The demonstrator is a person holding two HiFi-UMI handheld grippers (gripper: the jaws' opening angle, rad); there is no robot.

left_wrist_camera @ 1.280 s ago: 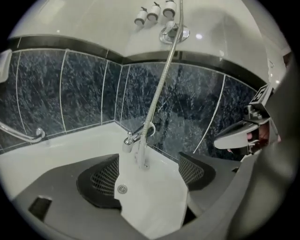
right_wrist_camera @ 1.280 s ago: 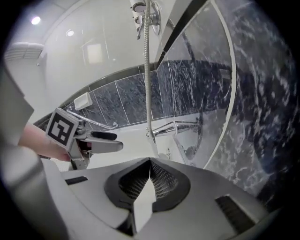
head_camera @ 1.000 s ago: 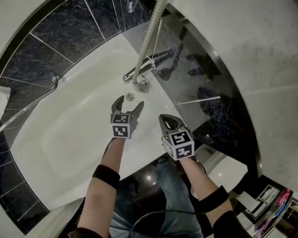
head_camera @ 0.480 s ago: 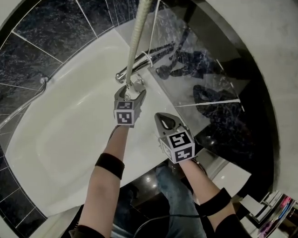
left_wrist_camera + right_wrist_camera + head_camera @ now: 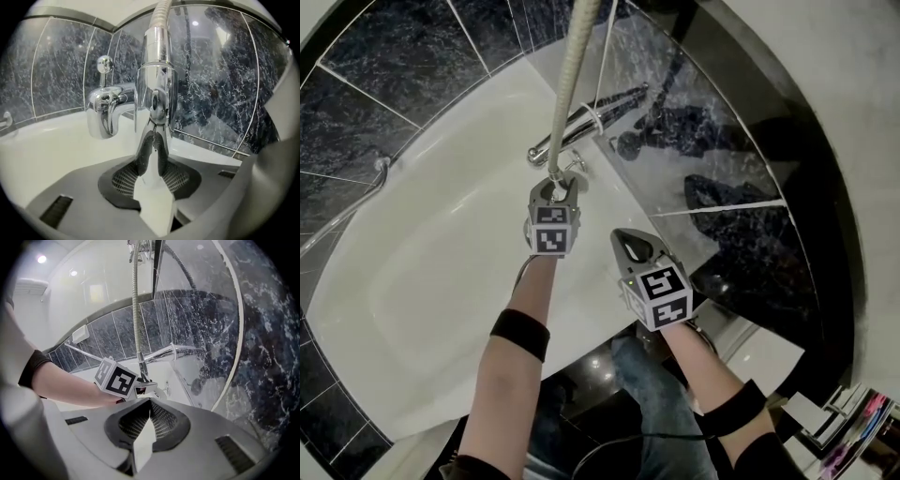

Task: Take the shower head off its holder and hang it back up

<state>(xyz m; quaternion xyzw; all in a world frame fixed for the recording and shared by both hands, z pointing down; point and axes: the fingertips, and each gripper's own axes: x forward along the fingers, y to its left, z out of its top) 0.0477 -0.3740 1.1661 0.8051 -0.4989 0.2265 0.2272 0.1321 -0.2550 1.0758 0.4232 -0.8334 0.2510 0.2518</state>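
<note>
A ribbed metal shower hose (image 5: 572,75) (image 5: 136,310) rises out of the top of the head view; the shower head itself is out of sight. Its lower end is a chrome fitting (image 5: 157,89) at the bath tap (image 5: 581,127) (image 5: 105,110). My left gripper (image 5: 555,190) (image 5: 156,136) has just been closing, and its pads now sit against both sides of that fitting's lower part. The right gripper (image 5: 630,246) (image 5: 149,401) hangs shut and empty, nearer me and to the right, over the tub's rim.
The white bathtub (image 5: 422,281) lies below both grippers. A glass screen (image 5: 694,159) stands along the right, close to the tap. A chrome grab rail (image 5: 347,211) runs on the dark tiled wall at left. A person's legs are under the arms.
The left gripper went forward and down to the tap, and its wide-open jaws closed around the hose fitting. The right gripper hardly shifted.
</note>
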